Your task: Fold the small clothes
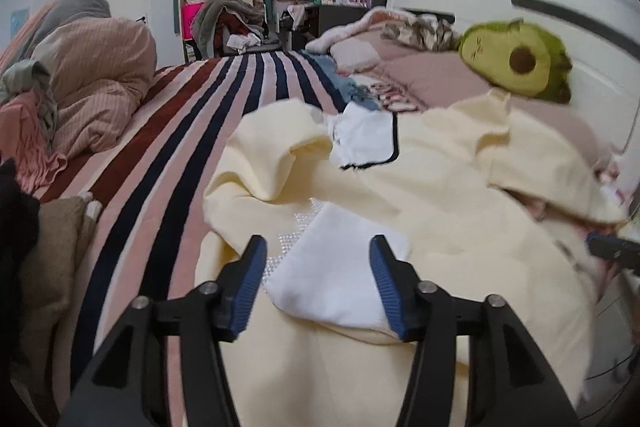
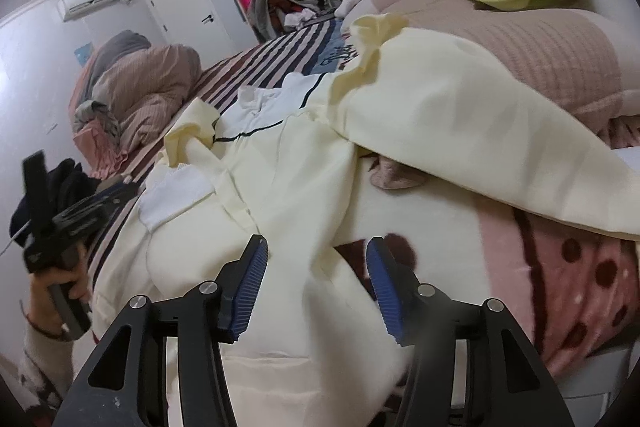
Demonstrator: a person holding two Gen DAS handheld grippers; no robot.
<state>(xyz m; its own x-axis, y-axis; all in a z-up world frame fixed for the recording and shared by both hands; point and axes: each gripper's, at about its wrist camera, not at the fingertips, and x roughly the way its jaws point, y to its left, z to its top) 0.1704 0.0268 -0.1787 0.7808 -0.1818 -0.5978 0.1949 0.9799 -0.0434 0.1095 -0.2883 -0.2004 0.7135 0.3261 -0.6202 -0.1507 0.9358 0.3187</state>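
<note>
A pale yellow garment is seen spread, still rumpled, across the near side of a striped bed, its white collar toward the far end and a plush avocado at the headboard corner. The left gripper is held open over a white patch of the cloth, and the right gripper is likewise held apart with a yellow fold lying loose between its pads, nothing being pinched. The step is judged a re-grip between folds; next, an edge must be clamped by each tool.
</note>
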